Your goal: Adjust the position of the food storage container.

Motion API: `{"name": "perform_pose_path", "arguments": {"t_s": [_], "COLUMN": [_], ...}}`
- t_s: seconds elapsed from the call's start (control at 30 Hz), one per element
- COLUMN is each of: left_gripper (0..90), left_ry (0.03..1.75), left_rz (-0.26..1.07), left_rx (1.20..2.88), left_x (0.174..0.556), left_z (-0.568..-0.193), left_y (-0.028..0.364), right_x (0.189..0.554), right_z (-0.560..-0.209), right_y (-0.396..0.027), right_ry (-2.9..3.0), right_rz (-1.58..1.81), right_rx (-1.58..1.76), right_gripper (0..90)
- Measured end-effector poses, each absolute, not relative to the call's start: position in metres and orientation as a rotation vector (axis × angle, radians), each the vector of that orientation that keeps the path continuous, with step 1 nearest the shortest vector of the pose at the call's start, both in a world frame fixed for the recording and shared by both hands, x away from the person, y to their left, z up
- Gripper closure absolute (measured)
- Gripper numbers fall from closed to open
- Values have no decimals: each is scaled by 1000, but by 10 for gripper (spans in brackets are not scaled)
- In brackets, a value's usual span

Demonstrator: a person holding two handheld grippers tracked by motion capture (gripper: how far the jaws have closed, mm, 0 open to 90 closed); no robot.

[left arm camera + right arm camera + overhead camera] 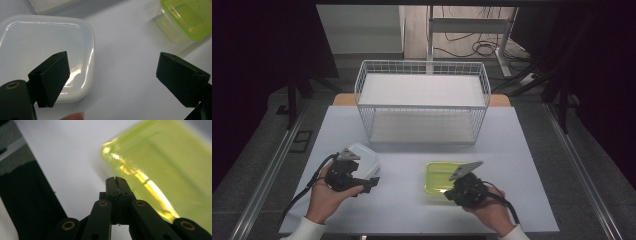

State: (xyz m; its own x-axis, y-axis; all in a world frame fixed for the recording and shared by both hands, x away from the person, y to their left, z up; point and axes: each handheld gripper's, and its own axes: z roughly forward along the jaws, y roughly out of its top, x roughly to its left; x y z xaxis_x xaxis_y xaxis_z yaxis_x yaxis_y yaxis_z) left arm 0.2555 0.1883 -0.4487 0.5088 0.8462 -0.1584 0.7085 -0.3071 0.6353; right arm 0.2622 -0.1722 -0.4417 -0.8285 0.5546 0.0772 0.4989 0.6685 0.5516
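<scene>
Your left claw [371,183] is spread wide, empty, just beside the white lidded container [363,158] at the desk's [522,165] left. Behind both stands a white wire basket [422,102], well apart from your hands. Your right claw [115,180] is pressed together with nothing between its jaws, beside the near edge of the green-lidded container [439,177].

The left hand [328,197] came in from the lower left of the frame and held the left gripper [371,182], its fingers [51,77] spread wide apart. At lower right, the right hand [488,210] held the right gripper [446,192], its fingers [111,187] pressed together.
</scene>
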Motion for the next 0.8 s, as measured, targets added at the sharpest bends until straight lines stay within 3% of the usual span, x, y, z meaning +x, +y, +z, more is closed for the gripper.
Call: {"name": "perform_pose_path", "arguments": {"t_s": [0.27,0.3,0.37,0.4,0.5,0.8], "left_gripper": [126,128,126,125,124,125], "left_ry": [1272,1272,1253,1253,1244,1229], "left_rz": [271,267,262,262,255,236], "left_rx": [2018,1988,1974,1974,1961,1979], "left_x": [257,257,256,256,250,249], "left_z": [-447,-446,-446,-446,-445,-439], "left_y": [188,187,185,185,183,169], "right_x": [283,285,288,288,295,306], "right_z": [-425,-426,-427,-427,-427,-436], "right_y": [-228,-240,-248,-248,-259,-275], "right_ry": [2631,2594,2535,2535,2458,2420], "right_rz": [975,996,1024,1024,1082,1138], "right_rx": [1081,1116,1157,1157,1241,1344], "right_gripper": [866,686,487,487,306,219]}}
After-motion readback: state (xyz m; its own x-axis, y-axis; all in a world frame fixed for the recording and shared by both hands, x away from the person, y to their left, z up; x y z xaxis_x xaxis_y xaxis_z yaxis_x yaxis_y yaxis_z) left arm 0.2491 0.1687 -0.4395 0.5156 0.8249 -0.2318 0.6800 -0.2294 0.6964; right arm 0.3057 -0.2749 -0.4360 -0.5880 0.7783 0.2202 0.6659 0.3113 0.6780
